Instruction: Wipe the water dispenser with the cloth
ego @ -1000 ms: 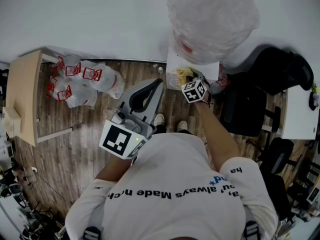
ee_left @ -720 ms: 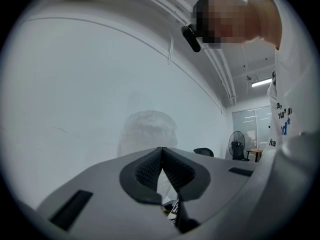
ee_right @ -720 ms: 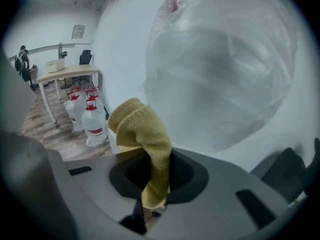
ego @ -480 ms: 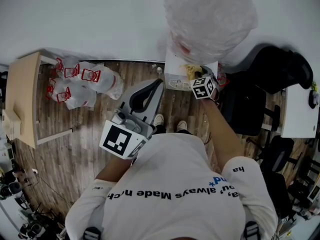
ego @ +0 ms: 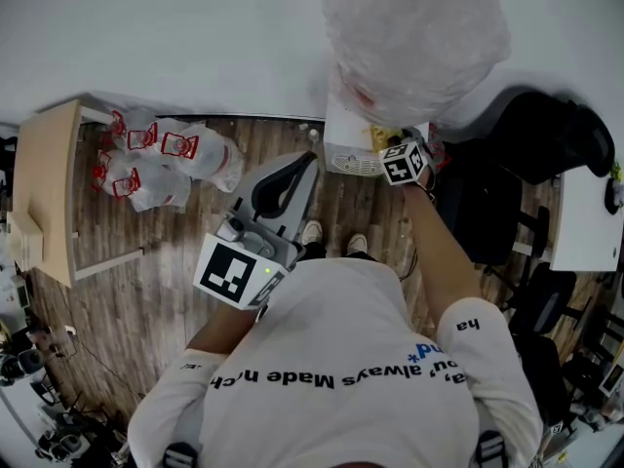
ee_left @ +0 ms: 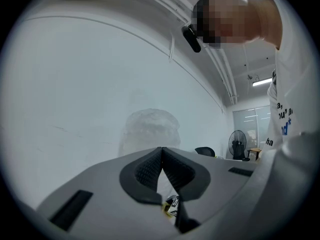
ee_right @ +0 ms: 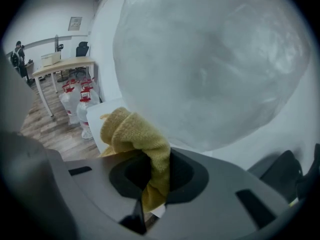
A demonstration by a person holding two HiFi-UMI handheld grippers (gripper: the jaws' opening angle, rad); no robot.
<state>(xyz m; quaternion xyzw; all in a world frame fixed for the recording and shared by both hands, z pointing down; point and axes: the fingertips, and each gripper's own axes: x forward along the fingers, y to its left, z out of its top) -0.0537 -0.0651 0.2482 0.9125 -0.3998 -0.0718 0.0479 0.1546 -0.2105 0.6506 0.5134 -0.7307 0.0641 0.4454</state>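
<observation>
The white water dispenser (ego: 349,144) stands against the wall with a large plastic-wrapped bottle (ego: 414,37) on top. My right gripper (ego: 395,152) is at the dispenser's right front, just under the bottle, shut on a yellow cloth (ego: 382,136). In the right gripper view the cloth (ee_right: 134,134) bunches out between the jaws of the gripper (ee_right: 152,176), close to the bottle (ee_right: 215,64) and the dispenser's white body (ee_right: 97,116). My left gripper (ego: 284,187) hangs back near my chest, shut and empty. Its pads (ee_left: 150,170) meet, pointing toward the bottle (ee_left: 150,131).
Several wrapped water jugs with red caps (ego: 161,159) lie on the wooden floor left of the dispenser. A light wooden table (ego: 44,188) stands at far left. A black office chair (ego: 526,149) and a white desk (ego: 585,222) are at the right.
My right gripper has carried the cloth to the right and a little farther along the dispenser, under the bottle. The left gripper has stayed in place.
</observation>
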